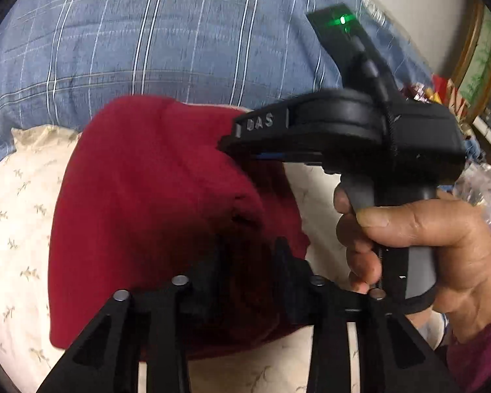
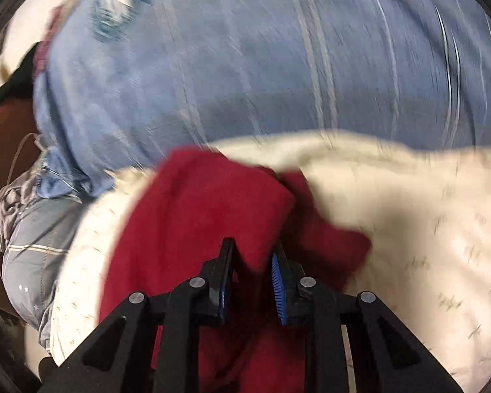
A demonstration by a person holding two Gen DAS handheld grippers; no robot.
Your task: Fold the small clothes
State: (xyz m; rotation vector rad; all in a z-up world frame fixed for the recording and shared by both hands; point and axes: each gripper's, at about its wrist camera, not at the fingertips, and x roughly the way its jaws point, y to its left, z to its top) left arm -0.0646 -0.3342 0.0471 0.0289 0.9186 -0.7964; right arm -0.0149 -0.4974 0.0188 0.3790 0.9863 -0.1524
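A dark red garment [image 1: 140,196] lies on a cream patterned cushion [image 1: 13,216]. My left gripper [image 1: 248,249] is low over its near edge, its jaws a small gap apart with red cloth between them. My right gripper [image 1: 343,131] shows in the left wrist view, held by a hand [image 1: 425,245], its tip at the garment's right side. In the blurred right wrist view my right gripper [image 2: 253,262] has a fold of the red garment [image 2: 196,216] between its blue pads [image 2: 276,281].
A blue plaid quilt [image 1: 180,32] lies behind the cushion [image 2: 409,213] and also fills the top of the right wrist view [image 2: 278,65]. Clutter and a framed picture [image 1: 478,52] stand at the far right.
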